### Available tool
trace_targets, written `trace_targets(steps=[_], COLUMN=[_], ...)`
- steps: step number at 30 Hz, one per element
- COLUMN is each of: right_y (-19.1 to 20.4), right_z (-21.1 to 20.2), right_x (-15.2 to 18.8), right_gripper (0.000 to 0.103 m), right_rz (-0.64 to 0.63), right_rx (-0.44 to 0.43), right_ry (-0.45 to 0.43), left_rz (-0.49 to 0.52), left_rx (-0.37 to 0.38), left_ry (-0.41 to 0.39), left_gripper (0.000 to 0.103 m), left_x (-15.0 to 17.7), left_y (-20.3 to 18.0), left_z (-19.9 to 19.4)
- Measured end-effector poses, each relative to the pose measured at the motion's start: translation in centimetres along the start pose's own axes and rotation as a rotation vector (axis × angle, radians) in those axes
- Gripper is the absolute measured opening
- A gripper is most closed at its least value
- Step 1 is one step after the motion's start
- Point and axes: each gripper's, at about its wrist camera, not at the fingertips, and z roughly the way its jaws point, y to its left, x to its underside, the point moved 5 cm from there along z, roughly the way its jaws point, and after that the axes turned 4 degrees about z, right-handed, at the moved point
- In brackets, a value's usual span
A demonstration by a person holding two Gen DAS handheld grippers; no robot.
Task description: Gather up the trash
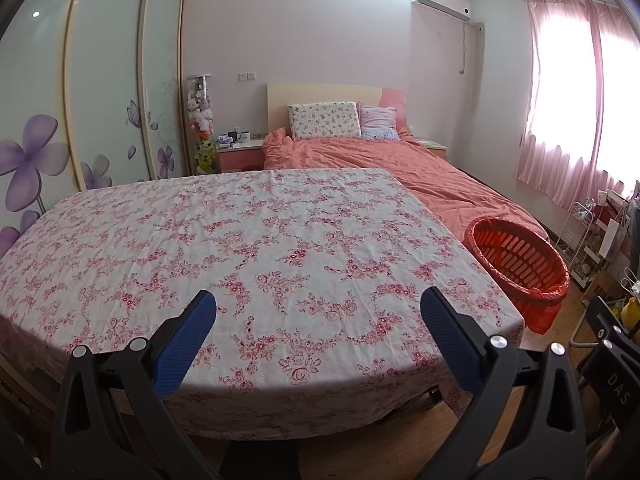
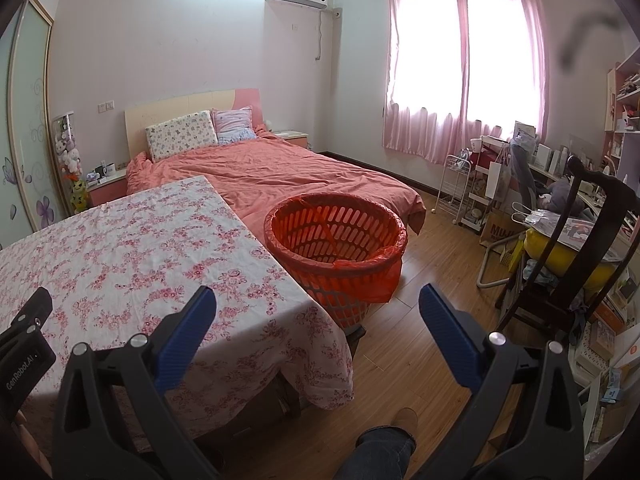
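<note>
An orange slatted trash basket lined with an orange bag stands on the floor at the table's right side; it also shows in the left wrist view. A table with a pink floral cloth fills the left wrist view and shows in the right wrist view. No trash shows on it. My left gripper is open and empty above the table's near edge. My right gripper is open and empty, held over the table's right corner, short of the basket. Part of the left gripper's body shows at the left edge.
A bed with a salmon cover lies behind the table and basket. A dark wooden chair and cluttered shelves stand at the right. A wardrobe lines the left wall. Wooden floor lies between basket and chair. The person's leg is below.
</note>
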Motion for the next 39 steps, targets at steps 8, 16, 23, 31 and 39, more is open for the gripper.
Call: trace_targets(steps=[8,16,23,31,39], right_y=[0.01,0.02,0.00,-0.02,0.03], right_z=[0.02,0.02,0.02,-0.01,0.00], right_x=[-0.03,-0.05,-0.09,-0.12,-0.15], right_gripper=[0.099,0.099,0.099,0.099,0.099], right_rz=[0.000,-0.001,-0.001,-0.001,-0.001], right_rx=[0.000,0.000,0.000,0.000,0.000], right_ry=[0.000,0.001,0.001,0.001,0.001], left_rz=[-0.001,0.002,0.002,0.002,0.005], left_rx=[-0.004,-0.011,-0.017,-0.018,-0.018], left_ry=[0.004,0.004,0.008,0.010,0.012], left_gripper=[0.101,0.101,0.101,0.101,0.101], left_x=[0.15,0.38,0.23,0.19,0.37], left_y=[0.01,-0.01,0.01,0.06,0.11], left_z=[0.03,-0.04,0.04,0.03,0.01])
